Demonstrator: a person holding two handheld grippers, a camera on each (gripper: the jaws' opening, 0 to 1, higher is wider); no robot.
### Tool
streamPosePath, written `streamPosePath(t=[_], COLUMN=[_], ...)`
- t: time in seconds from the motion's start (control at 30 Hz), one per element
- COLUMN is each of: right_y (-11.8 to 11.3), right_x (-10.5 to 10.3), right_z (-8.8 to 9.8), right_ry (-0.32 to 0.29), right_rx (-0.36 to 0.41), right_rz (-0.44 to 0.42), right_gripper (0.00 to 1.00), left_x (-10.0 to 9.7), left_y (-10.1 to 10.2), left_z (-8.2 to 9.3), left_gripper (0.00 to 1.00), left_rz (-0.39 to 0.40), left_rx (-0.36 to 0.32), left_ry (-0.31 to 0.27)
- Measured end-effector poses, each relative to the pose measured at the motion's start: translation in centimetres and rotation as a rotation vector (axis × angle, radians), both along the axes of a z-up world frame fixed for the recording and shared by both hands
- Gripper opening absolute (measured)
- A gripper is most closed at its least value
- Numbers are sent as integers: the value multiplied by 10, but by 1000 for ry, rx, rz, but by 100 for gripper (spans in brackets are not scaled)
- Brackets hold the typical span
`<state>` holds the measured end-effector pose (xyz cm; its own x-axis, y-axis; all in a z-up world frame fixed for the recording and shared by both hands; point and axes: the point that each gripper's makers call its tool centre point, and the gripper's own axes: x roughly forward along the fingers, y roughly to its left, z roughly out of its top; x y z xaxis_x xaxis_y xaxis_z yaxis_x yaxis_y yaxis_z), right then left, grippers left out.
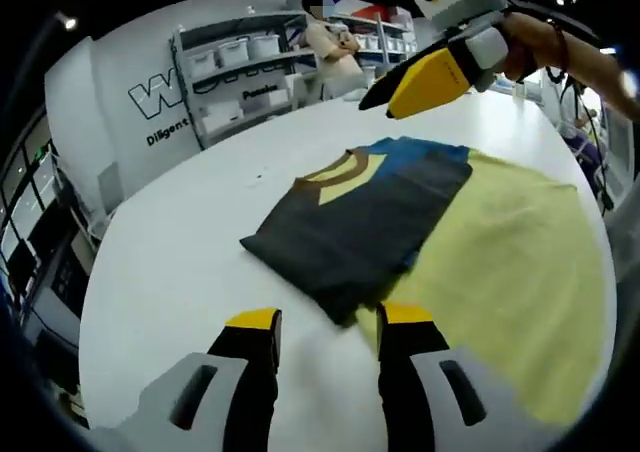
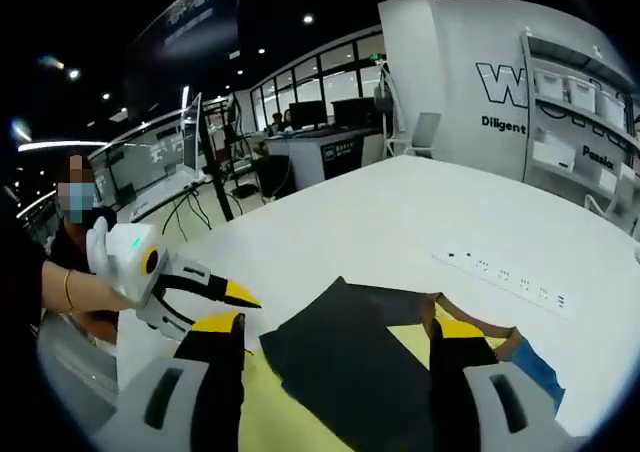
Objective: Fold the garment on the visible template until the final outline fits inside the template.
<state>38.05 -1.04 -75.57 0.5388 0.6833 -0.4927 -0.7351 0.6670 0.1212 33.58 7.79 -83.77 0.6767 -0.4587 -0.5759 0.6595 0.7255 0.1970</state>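
The left gripper (image 1: 330,322) stood released near the folded dark garment (image 1: 360,222) on the yellow template (image 1: 520,262); the right gripper (image 2: 335,327) was released too.

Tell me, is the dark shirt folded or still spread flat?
Folded: the dark garment lies as a compact rectangle with doubled layers, overlapping the yellow template.

Curved white wall (image 2: 470,82) bearing large partial letter "W" above smaller "Diligent"; grey shelving unit (image 1: 235,82) labelled "Pension", uncertain.
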Motion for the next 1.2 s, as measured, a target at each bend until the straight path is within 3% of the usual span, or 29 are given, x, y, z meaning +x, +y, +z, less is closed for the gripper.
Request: streamPosePath(t=[0.1,0.33,0.5,0.57,0.6,0.9,1.03,1.2], right_y=[13,46,64,69,74,87,86,84], right_x=[8,27,39,42,45,61,68,71], right_z=[-7,-28,-43,-50,-56,-89,-95,-103], right_ry=[6,1,11,12,10,-4,-12,-7], right_rx=[8,6,42,45,46,-10,-15,-30], right_rz=[11,47,43,42,39,16,-16,-40], right_gripper=[72,70,66,64,63,51,41,14], left_x=[2,4,6,5,8,6,5,4], left_y=[-3,-13,-12,-12,-12,-12,-13,-13], left_z=[-4,-10,-15,-19,-17,-18,-18,-18], left_gripper=[24,14,11,11,11,11,10,6], left_rz=[-5,-12,6,32,33,29,21,24], left_rx=[6,2,-14,-47,-61,-50,-21,5], left_ry=[-10,-19,-13,31,26,33,13,-2])
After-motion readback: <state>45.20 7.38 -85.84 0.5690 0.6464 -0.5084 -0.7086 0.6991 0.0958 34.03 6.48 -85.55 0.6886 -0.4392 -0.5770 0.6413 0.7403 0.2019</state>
